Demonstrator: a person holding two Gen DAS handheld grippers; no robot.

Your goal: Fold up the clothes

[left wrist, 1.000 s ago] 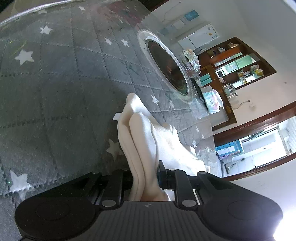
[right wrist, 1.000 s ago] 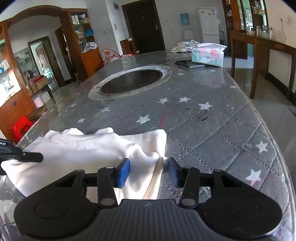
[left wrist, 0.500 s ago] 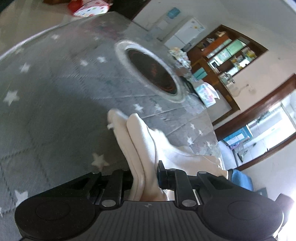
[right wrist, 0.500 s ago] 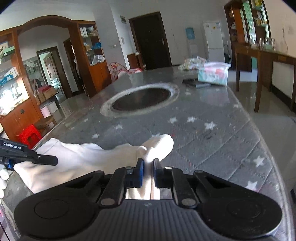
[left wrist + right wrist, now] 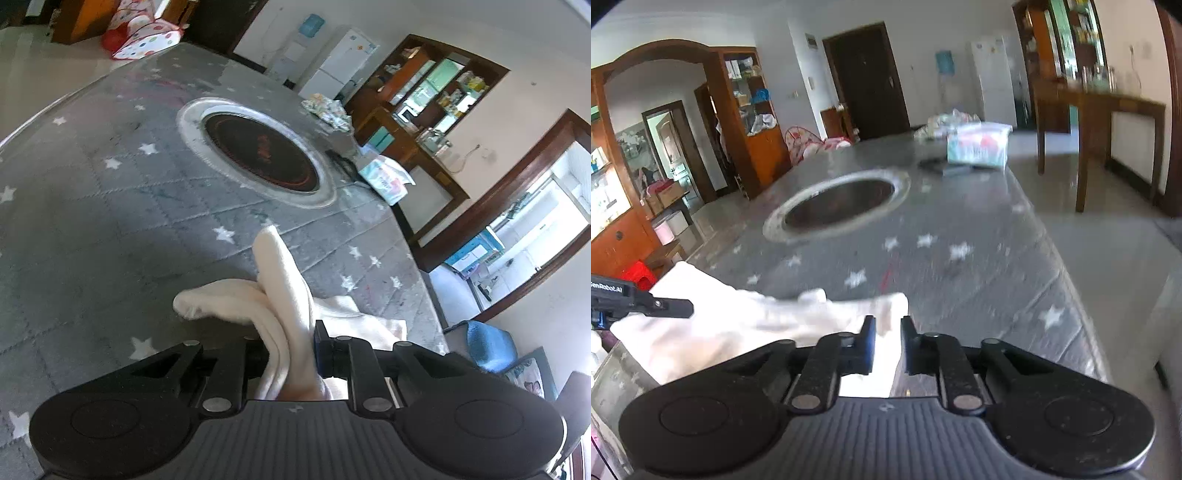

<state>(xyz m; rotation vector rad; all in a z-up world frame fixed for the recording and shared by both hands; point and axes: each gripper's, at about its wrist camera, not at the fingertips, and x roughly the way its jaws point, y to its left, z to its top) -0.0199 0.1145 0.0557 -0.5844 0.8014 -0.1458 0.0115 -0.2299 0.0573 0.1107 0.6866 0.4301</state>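
Over the worktop (image 5: 92, 229): you hold a cream cloth (image 5: 284, 295)
Left gripper (image 5: 290, 350): your jaws clamped on cloth
Right gripper (image 5: 886, 343): your jaws opening, cloth between them

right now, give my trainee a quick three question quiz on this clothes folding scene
1. True or false: the left claw grips the cream garment.
2. What lies between the right claw fingers? A) tissue pack B) cream garment C) nothing
3. What round thing is set into the star-patterned table?

Key: 1 true. 2 B; the jaws are opening a little, cloth between them. 3 the built-in round cooktop.
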